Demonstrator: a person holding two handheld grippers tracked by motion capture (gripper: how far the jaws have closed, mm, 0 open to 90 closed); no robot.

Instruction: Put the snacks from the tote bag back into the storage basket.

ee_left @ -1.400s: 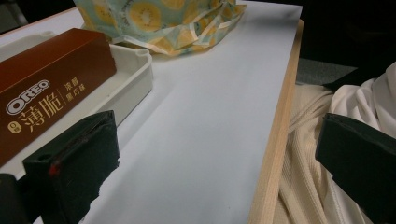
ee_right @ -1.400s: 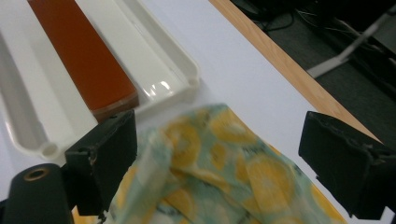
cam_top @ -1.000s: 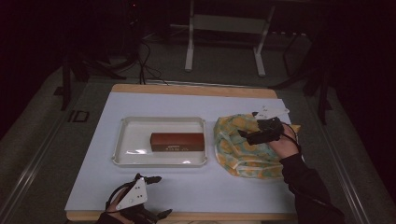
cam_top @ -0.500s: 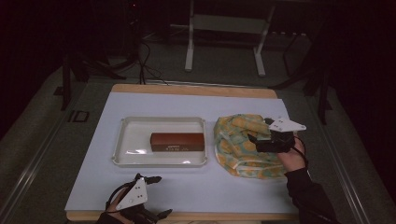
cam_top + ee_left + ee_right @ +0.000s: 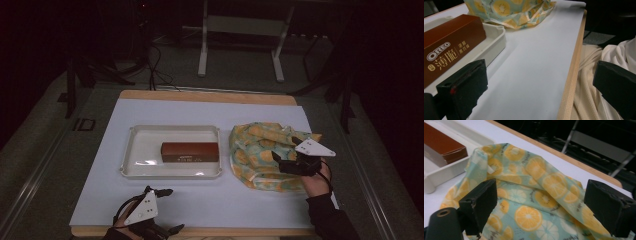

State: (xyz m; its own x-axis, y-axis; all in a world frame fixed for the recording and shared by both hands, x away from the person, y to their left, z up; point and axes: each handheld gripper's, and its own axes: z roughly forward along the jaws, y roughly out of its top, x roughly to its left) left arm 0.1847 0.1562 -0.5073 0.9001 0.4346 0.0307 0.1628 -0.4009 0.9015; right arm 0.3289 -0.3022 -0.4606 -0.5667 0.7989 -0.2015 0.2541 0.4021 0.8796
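A brown Oreo box point(image 5: 190, 151) lies in a white tray point(image 5: 131, 150) mid-table. Right of it sits a crumpled cloth point(image 5: 252, 150) printed with citrus slices. My right gripper point(image 5: 285, 149) hovers over the cloth's right part, open, pointing left, with nothing between its jaws. In the right gripper view the cloth point(image 5: 531, 192) spreads under the open right gripper point(image 5: 544, 207), with the box point(image 5: 441, 145) and the tray point(image 5: 444, 175) at left. My left gripper point(image 5: 172, 210) rests open near the front edge. In the left gripper view the box point(image 5: 449, 47) stands beside the open left gripper point(image 5: 539, 87).
A white sheet point(image 5: 210, 200) covers the wooden table, whose front edge point(image 5: 571, 75) runs beside a cream sleeve point(image 5: 591, 82). Metal stand legs point(image 5: 240, 45) and cables stand on the dark floor beyond the far edge.
My right gripper has drawn back toward the near right over the cloth and turned its grey plate upward. The left gripper, box and tray have not moved.
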